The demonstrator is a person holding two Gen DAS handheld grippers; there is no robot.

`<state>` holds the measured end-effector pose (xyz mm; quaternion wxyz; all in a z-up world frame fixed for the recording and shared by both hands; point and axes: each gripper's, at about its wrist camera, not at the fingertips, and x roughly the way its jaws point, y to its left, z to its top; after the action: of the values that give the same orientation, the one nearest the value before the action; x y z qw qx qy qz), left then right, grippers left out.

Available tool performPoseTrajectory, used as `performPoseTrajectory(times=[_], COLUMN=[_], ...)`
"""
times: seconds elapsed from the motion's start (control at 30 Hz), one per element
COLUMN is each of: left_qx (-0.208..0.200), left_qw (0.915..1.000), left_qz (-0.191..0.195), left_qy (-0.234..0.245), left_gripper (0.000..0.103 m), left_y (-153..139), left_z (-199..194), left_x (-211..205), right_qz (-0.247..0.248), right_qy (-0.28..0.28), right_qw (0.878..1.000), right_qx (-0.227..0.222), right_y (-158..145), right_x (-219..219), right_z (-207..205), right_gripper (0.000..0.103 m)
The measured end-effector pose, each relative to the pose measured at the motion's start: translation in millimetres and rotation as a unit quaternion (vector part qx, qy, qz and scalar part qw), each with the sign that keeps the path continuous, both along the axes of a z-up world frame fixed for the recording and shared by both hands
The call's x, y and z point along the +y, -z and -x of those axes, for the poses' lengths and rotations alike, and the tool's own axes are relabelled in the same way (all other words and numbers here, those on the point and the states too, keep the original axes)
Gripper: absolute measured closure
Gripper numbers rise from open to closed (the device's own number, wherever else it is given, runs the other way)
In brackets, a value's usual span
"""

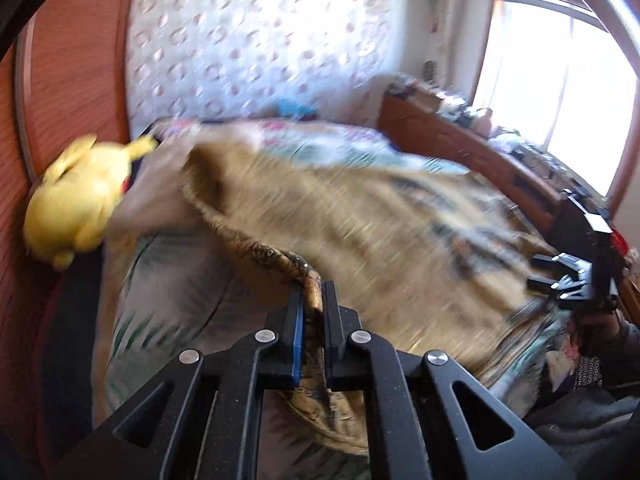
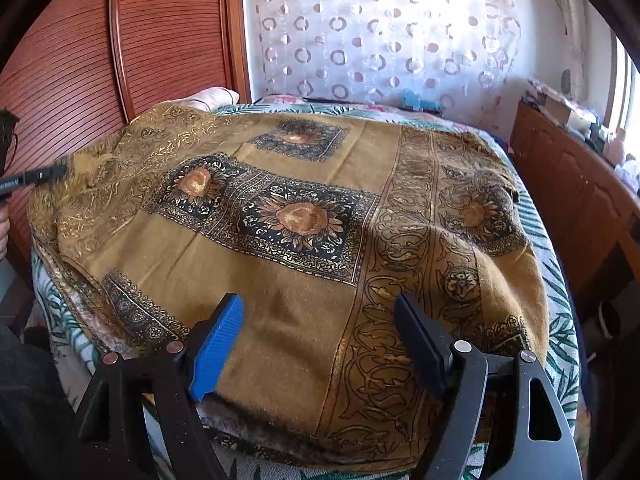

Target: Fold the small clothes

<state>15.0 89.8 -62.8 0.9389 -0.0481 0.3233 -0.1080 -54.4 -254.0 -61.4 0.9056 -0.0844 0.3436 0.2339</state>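
A mustard cloth [image 2: 304, 208] printed with black squares and orange flowers lies spread over the bed. In the left wrist view it looks blurred [image 1: 360, 208], and a bunched edge of it runs up between my left gripper's [image 1: 313, 286] jaws, which are shut on it. That gripper's tip [image 2: 60, 170] shows at the cloth's far left edge in the right wrist view. My right gripper [image 2: 320, 304] hovers open over the cloth's near edge, the fabric below its fingers, nothing pinched. It also shows at the cloth's right side [image 1: 564, 280].
A leaf-print bedcover [image 2: 560, 320] lies under the cloth. A yellow plush toy [image 1: 76, 200] sits by the red-brown slatted wooden panel [image 2: 160, 40]. A wooden cabinet [image 2: 572, 200] with clutter flanks the bed's right. A patterned curtain [image 2: 380, 32] hangs behind, beside a bright window [image 1: 560, 80].
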Motion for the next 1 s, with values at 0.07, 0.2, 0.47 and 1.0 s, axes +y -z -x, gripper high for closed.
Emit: performPoseTrajectory(times=[0.07,0.2,0.47,1.0], left_qx=[-0.021,-0.047,-0.075,-0.026], left_qw=[0.9994,0.9953,0.9829,0.9853], left_qz=[0.003,0.023,0.031,-0.018], left_qy=[0.026,0.081,0.165,0.168], left_gripper=[0.095,0.095,0.095,0.062], left_y=[-16.5,-41.8,-76.6,-47.1], left_z=[-10.9,-37.8,-79.7,-96.0], left_x=[-17.7,-50.3,-129.4,-154.3], right_qz=[-0.012,-0.010,-0.010,-0.023], right_qy=[0.003,0.009,0.024,0.016], right_qw=[1.000,1.000,0.999,0.999], right_qx=[0.008,-0.002,-0.024,-0.019], right_y=[-4.6,-14.4,-31.0,-33.3], right_x=[-4.1,-9.3,-25.5,-21.2], right_z=[-1.2,0.7,13.4,5.8], right_gripper=[0.023,0.023,0.023,0.023])
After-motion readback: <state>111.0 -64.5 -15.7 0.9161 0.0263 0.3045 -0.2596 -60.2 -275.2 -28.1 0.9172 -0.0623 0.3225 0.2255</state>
